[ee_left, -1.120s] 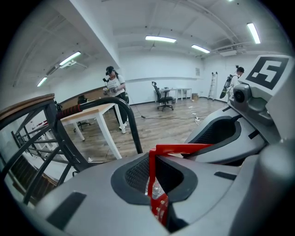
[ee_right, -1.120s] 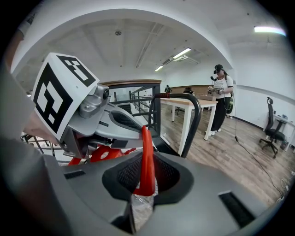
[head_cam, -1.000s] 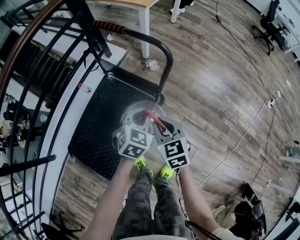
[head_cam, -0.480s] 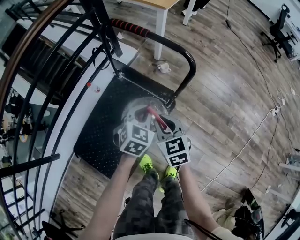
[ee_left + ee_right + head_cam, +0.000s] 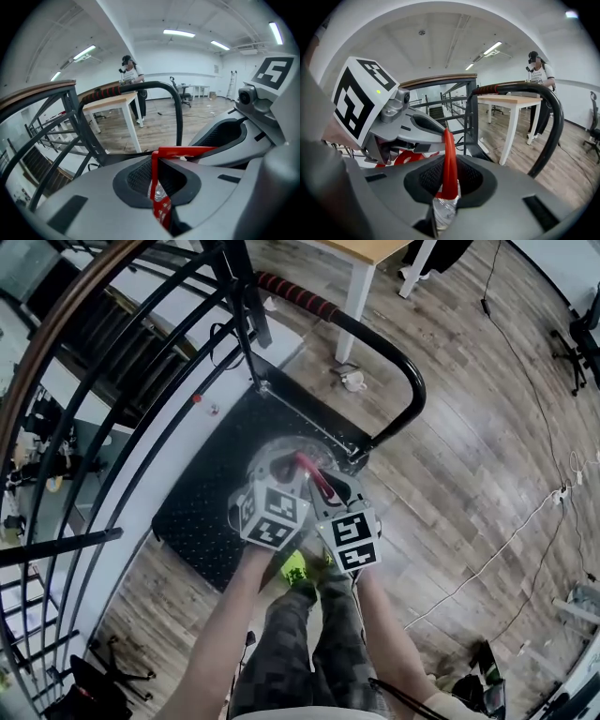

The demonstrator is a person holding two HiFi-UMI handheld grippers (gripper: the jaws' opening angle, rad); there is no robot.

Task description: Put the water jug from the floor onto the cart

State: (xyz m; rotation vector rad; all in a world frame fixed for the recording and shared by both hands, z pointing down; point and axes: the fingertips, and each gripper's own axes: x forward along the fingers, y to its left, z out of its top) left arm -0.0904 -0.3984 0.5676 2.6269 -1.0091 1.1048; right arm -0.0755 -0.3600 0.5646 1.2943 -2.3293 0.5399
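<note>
**Progress: lift done, set-down left**

I have the clear, round-shouldered plastic water jug off the wood-plank floor. It hangs by its thin red plastic carry handle over the near right part of the cart's black, stud-textured deck, close to the foot of the black tubular push bar. I judge the carry about finished. What remains is to lower the jug onto the deck, let go and back both tools out. From above I cannot tell whether its base already touches the deck.

My left gripper is clenched on the handle where the flat red strap turns down. My right gripper is clamped on the same handle just beside it, with the strap pinched between dark mesh-patterned pads. Both gripper views show ribbed, glossy clear plastic just under the strap.

The handle looks stiff but narrow, and the jug's wall is smooth and slick. The deck's raised studs should grip the base. The push bar carries a red ribbed sleeve on its top run. A black metal railing curves along the cart's far side.
</note>
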